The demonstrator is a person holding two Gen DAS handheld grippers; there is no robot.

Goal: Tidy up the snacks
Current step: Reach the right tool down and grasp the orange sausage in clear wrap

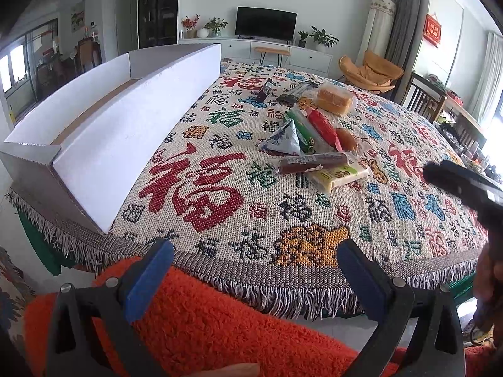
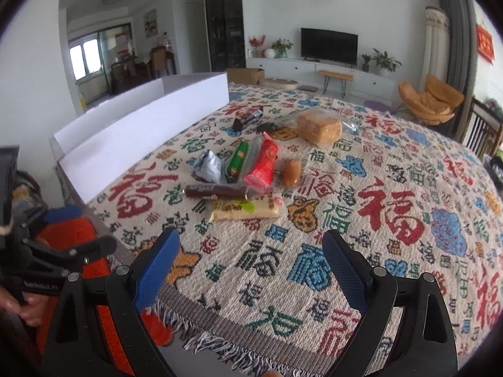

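Observation:
A pile of snacks lies mid-table on the patterned cloth: a dark sausage stick (image 2: 217, 191) across a pale yellow packet (image 2: 248, 210), a red tube (image 2: 263, 163), a green tube (image 2: 237, 161), a silver-blue triangular pack (image 2: 208, 167), a small brown snack (image 2: 290, 172) and a bagged bread (image 2: 319, 129). The same sausage stick (image 1: 309, 162) and bread (image 1: 333, 100) show in the left wrist view. A long white box (image 1: 103, 132) stands open at the left. My left gripper (image 1: 254, 279) is open at the near table edge, over an orange sleeve. My right gripper (image 2: 251, 270) is open and empty above the cloth.
A dark wrapper (image 2: 246, 119) lies beyond the pile near the white box (image 2: 141, 125). The right gripper's body (image 1: 465, 185) shows at the right of the left wrist view. Fringe hangs along the table's near edge (image 1: 283, 295). An orange chair (image 2: 430, 100) and wooden chairs stand at the far right.

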